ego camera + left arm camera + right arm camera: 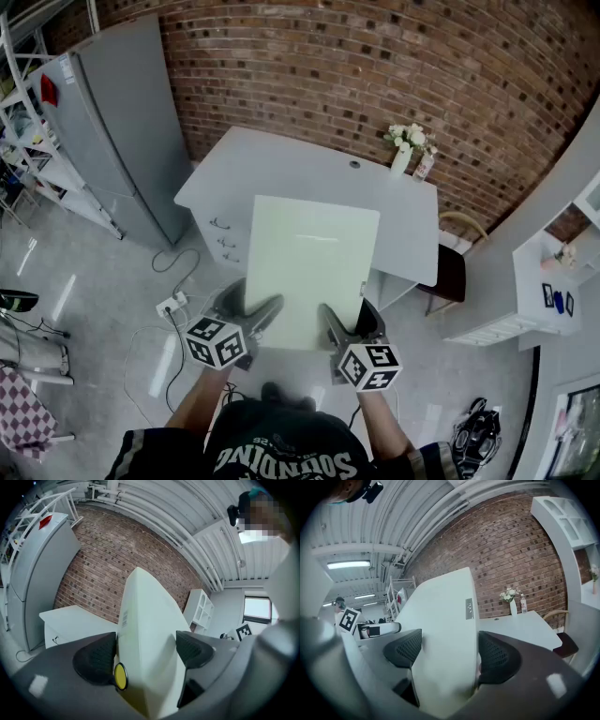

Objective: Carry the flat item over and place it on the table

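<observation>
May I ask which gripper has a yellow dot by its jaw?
The left gripper: the board shows a yellow dot by its pad; the right gripper, none.

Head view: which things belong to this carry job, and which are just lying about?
Job: flat panel, gripped by left gripper and right gripper; white table.
Lying about: fridge, flower vase, bottle, chair, power strip.

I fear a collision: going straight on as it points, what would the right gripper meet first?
Likely the white desk, beyond the flat white board clamped in its jaws; depth is unclear.
</observation>
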Tool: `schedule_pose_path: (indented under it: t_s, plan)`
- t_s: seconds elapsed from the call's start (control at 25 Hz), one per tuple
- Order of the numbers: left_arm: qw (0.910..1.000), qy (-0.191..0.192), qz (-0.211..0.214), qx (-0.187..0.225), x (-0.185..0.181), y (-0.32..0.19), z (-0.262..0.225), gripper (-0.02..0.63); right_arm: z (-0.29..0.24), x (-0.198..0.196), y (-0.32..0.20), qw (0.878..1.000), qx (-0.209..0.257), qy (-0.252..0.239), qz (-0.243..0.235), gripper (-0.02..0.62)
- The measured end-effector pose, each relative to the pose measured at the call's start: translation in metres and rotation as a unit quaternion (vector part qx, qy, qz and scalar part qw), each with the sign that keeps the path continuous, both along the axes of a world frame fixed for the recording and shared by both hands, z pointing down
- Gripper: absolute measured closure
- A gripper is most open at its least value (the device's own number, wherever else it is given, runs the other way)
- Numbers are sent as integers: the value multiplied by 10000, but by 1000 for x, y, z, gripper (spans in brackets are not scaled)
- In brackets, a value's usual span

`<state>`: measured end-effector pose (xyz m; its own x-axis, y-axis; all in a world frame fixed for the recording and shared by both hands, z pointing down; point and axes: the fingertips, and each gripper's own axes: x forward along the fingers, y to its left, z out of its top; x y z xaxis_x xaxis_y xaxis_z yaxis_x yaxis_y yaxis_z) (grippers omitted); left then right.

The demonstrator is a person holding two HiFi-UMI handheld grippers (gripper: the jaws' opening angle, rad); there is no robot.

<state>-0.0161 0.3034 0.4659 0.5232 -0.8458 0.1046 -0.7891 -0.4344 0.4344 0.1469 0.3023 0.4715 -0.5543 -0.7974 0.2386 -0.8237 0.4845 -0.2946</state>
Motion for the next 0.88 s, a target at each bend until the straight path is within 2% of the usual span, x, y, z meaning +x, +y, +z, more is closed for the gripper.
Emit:
schedule_pose_path:
  t_s: [0.88]
  plan:
    - [9999,73,86,59,-21,-14,4,204,0,-21,-12,9999,122,-33,94,218]
